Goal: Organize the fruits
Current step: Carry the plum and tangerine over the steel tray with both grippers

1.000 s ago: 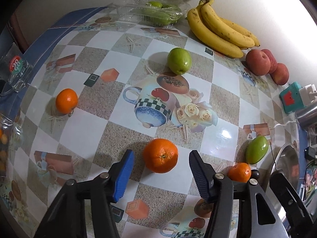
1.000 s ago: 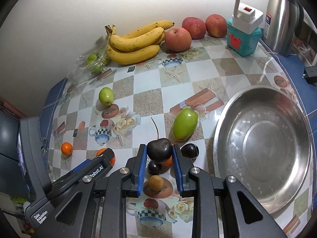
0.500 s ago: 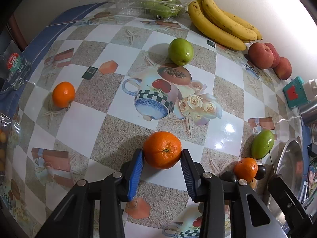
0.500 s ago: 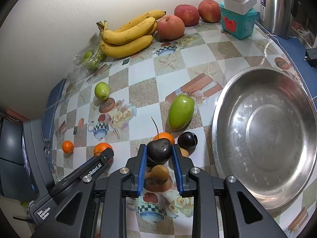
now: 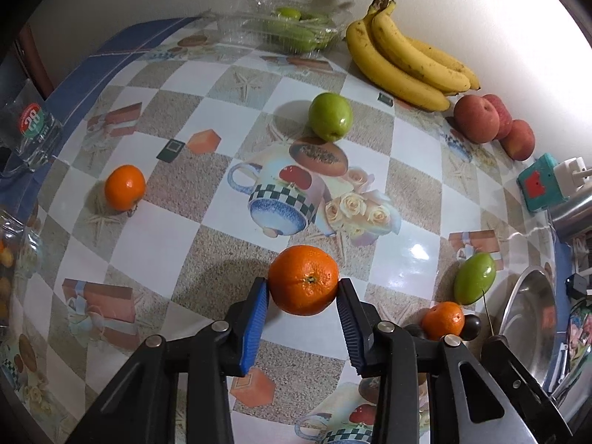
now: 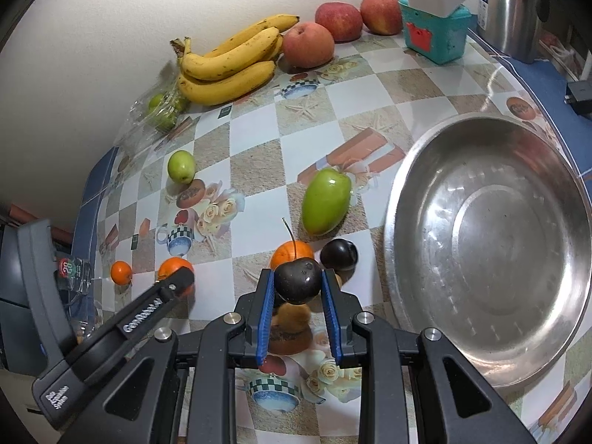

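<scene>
One steel bowl [image 6: 488, 259] empty; clear box [image 5: 285, 29] holds green fruit.

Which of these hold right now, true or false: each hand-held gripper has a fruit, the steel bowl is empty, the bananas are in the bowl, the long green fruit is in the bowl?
1. The left hand-held gripper is shut on the big orange. True.
2. The right hand-held gripper holds a green fruit. False: it is shut on a dark cherry.
3. The steel bowl has no fruit in it. True.
4. The bananas lie in the bowl. False: they lie by the wall, next to the apples.
5. The long green fruit is in the bowl. False: it lies on the table beside it.
</scene>
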Demonstrator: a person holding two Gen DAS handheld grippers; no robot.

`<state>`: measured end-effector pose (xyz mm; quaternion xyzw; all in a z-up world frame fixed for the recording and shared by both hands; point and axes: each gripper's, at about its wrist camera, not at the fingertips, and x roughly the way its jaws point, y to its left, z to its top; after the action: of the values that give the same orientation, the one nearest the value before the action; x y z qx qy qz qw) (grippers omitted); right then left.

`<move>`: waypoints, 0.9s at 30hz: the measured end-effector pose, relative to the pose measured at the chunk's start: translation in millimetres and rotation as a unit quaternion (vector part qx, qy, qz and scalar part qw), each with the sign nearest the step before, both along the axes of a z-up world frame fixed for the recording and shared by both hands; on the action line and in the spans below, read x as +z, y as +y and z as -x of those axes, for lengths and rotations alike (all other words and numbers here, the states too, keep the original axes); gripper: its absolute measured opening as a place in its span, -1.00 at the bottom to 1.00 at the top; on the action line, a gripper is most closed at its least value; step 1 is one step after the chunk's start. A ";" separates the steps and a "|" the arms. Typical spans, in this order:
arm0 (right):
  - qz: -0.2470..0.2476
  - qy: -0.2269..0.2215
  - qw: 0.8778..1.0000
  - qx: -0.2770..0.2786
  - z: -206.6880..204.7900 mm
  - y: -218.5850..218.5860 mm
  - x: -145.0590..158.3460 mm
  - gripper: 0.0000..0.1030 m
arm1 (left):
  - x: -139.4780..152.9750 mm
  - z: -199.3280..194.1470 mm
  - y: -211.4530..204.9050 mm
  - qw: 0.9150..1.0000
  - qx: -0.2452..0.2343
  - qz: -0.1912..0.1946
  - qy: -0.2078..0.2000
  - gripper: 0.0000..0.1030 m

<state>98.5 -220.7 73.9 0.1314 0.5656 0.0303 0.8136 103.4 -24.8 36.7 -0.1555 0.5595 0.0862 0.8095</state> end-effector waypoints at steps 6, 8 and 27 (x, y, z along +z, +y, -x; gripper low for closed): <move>0.007 -0.002 0.999 -0.040 0.9 -30.3 4.3 -0.48 | 11.8 0.1 -9.2 1.000 -0.009 0.000 -0.018 -0.21; 0.011 -0.002 0.998 -0.059 1.6 -43.8 5.6 -0.48 | 15.5 0.5 -15.4 1.000 -0.017 0.000 -0.023 -0.21; 0.010 0.006 0.981 -0.196 20.9 -143.4 -1.0 -0.48 | 33.4 10.1 -119.6 0.985 -0.165 -0.006 -0.052 -0.21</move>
<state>77.6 -364.1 72.8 0.2322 0.5339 -0.1360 0.8016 93.3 -144.4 70.0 -0.0610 0.5338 -0.0534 0.8417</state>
